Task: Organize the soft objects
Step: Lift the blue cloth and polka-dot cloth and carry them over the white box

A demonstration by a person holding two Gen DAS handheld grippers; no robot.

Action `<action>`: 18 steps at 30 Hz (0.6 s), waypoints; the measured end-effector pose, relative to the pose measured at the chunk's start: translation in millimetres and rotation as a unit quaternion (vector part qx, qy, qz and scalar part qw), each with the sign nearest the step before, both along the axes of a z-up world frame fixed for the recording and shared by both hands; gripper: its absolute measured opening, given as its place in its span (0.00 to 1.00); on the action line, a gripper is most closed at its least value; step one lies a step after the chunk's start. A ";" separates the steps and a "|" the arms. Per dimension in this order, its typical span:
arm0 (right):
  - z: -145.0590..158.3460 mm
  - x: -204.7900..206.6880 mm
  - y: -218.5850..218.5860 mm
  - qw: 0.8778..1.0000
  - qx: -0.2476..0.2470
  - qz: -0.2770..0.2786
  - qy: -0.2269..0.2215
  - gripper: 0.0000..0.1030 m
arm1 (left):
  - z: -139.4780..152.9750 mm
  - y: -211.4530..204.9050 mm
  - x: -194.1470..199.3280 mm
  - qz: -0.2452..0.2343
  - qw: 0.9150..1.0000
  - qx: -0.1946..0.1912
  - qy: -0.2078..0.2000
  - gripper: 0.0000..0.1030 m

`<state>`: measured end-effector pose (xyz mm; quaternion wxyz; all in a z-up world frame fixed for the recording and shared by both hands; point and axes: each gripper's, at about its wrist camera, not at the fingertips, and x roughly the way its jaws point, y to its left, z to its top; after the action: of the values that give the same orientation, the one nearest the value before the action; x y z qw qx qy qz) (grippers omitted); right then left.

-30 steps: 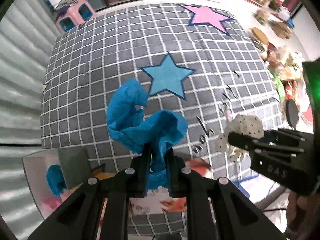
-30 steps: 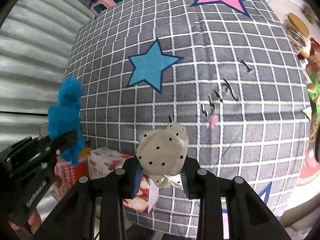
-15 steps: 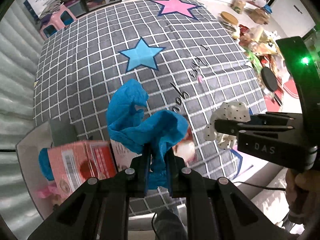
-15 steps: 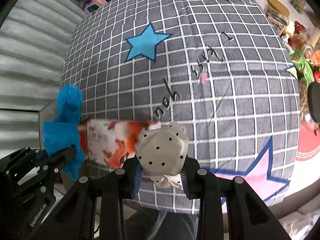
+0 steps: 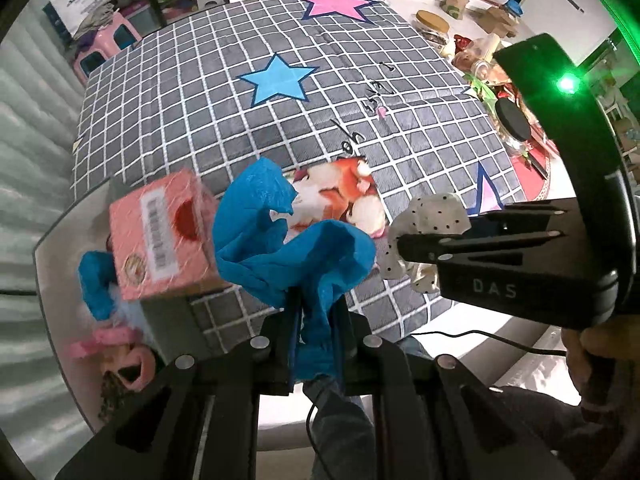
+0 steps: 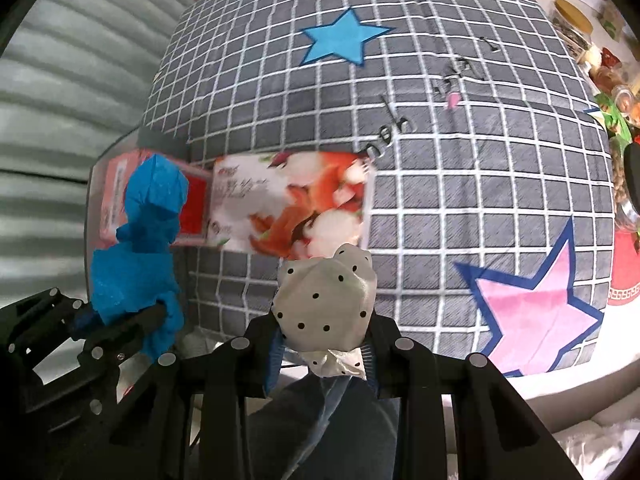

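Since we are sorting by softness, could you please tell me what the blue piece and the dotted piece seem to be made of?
blue piece: looks like thin matte cloth or crepe-like tissue; it crumples into stiff folds above the left tongs.
dotted piece: looks like smooth, slightly shiny cream fabric with black dots, bunched in the right tongs; probably satin-like, though uncertain.

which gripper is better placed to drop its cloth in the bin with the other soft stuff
Probably left: the left gripper, clamped on the blue cloth, is nearest the clear bin; the right gripper holds the dotted cloth farther away.
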<state>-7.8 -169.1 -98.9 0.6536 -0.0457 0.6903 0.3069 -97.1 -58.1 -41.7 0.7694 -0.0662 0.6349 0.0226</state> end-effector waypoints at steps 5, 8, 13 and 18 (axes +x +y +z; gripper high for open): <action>3.1 -19.1 13.2 1.000 0.000 0.014 -0.003 0.33 | 3.1 11.0 -25.5 0.004 1.000 0.002 -0.006 0.15; 7.3 -29.4 20.8 1.000 0.001 0.024 -0.006 0.33 | 6.5 20.0 -40.6 0.012 1.000 0.003 -0.013 0.15; 15.3 -44.7 37.6 0.999 0.005 0.047 -0.014 0.33 | 12.7 37.8 -61.9 0.037 0.999 0.003 -0.023 0.15; 21.1 -62.5 60.1 0.997 0.011 0.077 -0.019 0.33 | 17.0 61.0 -82.7 0.080 0.996 0.005 -0.032 0.15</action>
<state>-70.3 -109.1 -77.8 0.6414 -0.0976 0.6689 0.3629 -179.8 2.9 -24.7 0.7853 -0.1134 0.6027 0.0856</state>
